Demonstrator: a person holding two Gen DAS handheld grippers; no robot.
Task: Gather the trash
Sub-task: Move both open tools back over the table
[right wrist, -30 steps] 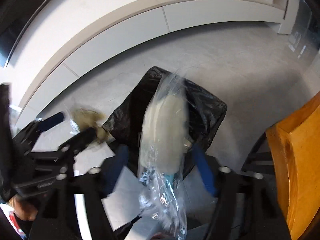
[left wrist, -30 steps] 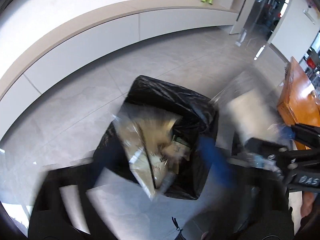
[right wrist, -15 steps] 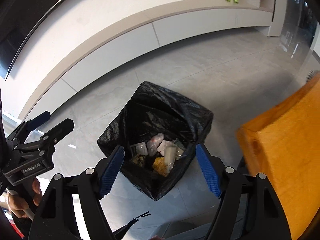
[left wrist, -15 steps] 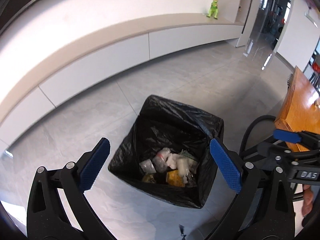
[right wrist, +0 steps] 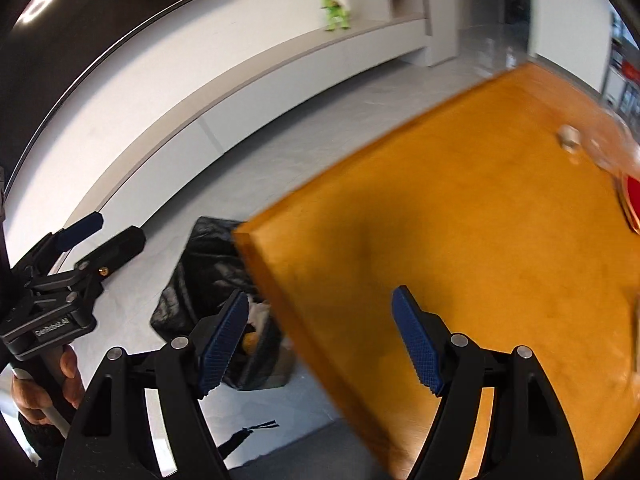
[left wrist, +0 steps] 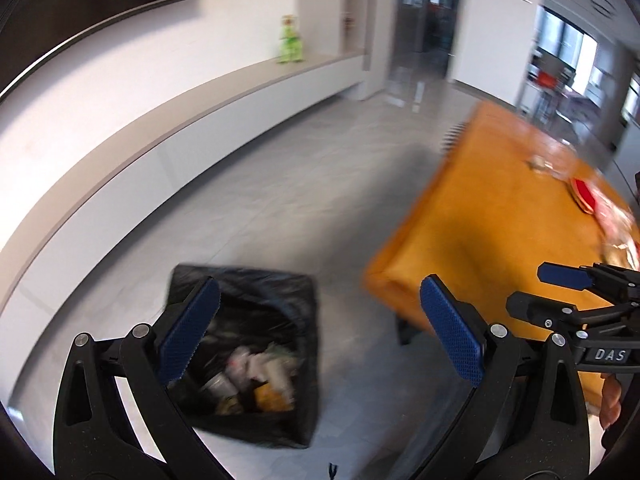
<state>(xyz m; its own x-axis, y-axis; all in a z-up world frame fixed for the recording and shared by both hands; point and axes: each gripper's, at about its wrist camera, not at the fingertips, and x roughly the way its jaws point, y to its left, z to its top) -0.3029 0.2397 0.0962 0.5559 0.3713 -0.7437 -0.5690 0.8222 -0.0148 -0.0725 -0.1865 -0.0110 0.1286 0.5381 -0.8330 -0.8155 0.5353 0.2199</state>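
Observation:
A bin lined with a black bag stands on the grey floor, with several pieces of trash inside. It also shows in the right wrist view, partly hidden by the table. My left gripper is open and empty above the bin's right side. My right gripper is open and empty over the corner of the orange wooden table. Blurred trash lies on the table at the far right, with a red item and a small pale piece.
The table stands right of the bin. A long low white cabinet runs along the wall, with a green toy on top. A doorway opens at the back.
A second ago both grippers held trash over the bin. The trash dropped in and both grippers opened. Both views have since swung right, from the bin toward the table.

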